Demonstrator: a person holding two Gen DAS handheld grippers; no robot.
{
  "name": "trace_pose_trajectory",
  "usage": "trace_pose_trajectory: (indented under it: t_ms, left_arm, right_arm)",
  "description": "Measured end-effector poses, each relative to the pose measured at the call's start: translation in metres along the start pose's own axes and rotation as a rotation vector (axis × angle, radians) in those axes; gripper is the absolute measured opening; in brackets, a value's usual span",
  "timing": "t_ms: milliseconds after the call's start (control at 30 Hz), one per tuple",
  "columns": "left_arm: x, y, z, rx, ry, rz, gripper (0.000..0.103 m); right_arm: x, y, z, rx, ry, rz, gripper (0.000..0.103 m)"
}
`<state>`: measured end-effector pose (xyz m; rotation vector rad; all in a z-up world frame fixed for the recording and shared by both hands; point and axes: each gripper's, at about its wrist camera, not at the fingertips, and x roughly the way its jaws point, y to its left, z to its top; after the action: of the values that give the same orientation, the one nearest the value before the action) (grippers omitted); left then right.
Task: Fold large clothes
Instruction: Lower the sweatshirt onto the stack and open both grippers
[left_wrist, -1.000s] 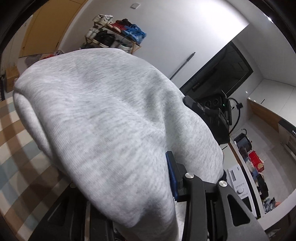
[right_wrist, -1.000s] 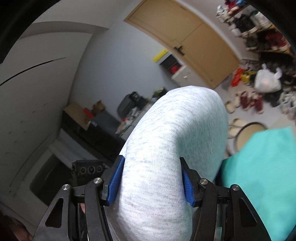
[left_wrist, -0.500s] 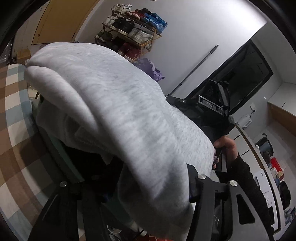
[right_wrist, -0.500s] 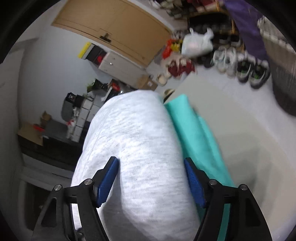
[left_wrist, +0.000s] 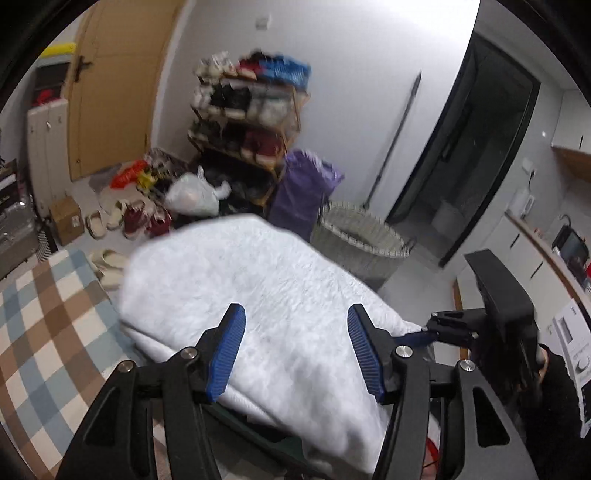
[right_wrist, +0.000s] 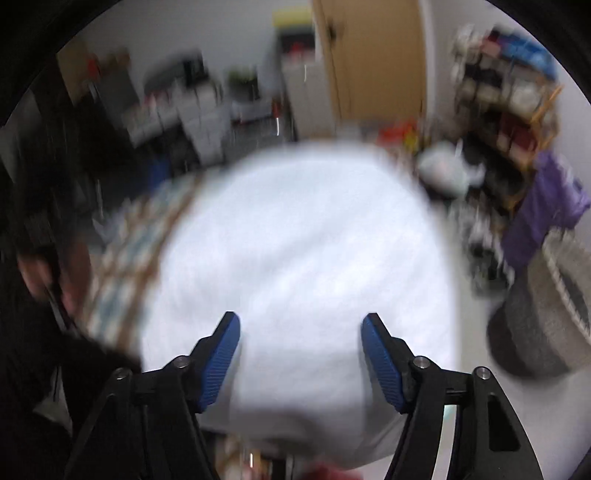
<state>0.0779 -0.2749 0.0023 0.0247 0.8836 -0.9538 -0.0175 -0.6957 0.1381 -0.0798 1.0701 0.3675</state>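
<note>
Pale grey fleece garment (left_wrist: 266, 302) lies bunched between both grippers' parted jaws, seemingly released, though blurred.

A shoe rack (left_wrist: 251, 122) stands against the white wall beside a wooden door (left_wrist: 118, 85). A purple bag (left_wrist: 306, 192) leans by a woven basket (left_wrist: 362, 243). A checked rug (left_wrist: 48, 325) covers the floor.
</note>
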Motion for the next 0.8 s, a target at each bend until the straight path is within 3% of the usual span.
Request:
trace_pose_trajectory:
  t_ms: [67,100,167,267,333,367,433,500,567,633,800]
  left_arm:
    - [0.024,0.011,-0.021,-0.01,0.119,0.029,0.052]
    - [0.037,0.016,-0.031,-0.015,0.137,0.044,0.051]
    - [0.034,0.015,-0.034,-0.018,0.096,0.066,0.051]
    - [0.027,0.017,-0.042,-0.048,0.052,0.079,0.052]
    - [0.022,0.017,-0.047,-0.024,0.055,0.094,0.053]
    - [0.023,0.016,-0.044,-0.022,0.061,0.091,0.053]
    - [0.023,0.021,-0.041,-0.047,0.077,0.06,0.053]
    - [0.029,0.022,-0.028,-0.07,0.089,0.038,0.053]
    - [0.035,0.019,-0.022,-0.084,0.103,0.023,0.053]
    - [0.046,0.019,-0.018,-0.081,0.115,0.034,0.053]
    - [0.042,0.016,-0.016,-0.076,0.086,0.036,0.053]
  right_arm:
    - [0.014,0.009,-0.016,-0.043,0.033,-0.042,0.068]
    - [0.02,0.011,-0.022,-0.055,0.04,-0.073,0.068]
    - [0.033,0.013,-0.032,-0.066,0.063,-0.109,0.068]
    - [0.03,0.013,-0.034,-0.054,0.027,-0.107,0.068]
    - [0.015,0.013,-0.029,-0.008,0.012,-0.105,0.062]
    - [0.003,0.008,-0.028,0.049,-0.013,-0.071,0.059]
    - [-0.017,0.012,-0.023,0.113,-0.074,0.108,0.055]
    - [-0.017,0.029,-0.025,0.081,-0.066,0.205,0.054]
    - [0.012,0.051,-0.036,0.038,0.042,0.147,0.053]
    - [0.041,0.06,-0.046,0.007,0.092,0.08,0.054]
    - [0.048,0.077,-0.057,-0.011,0.031,-0.01,0.054]
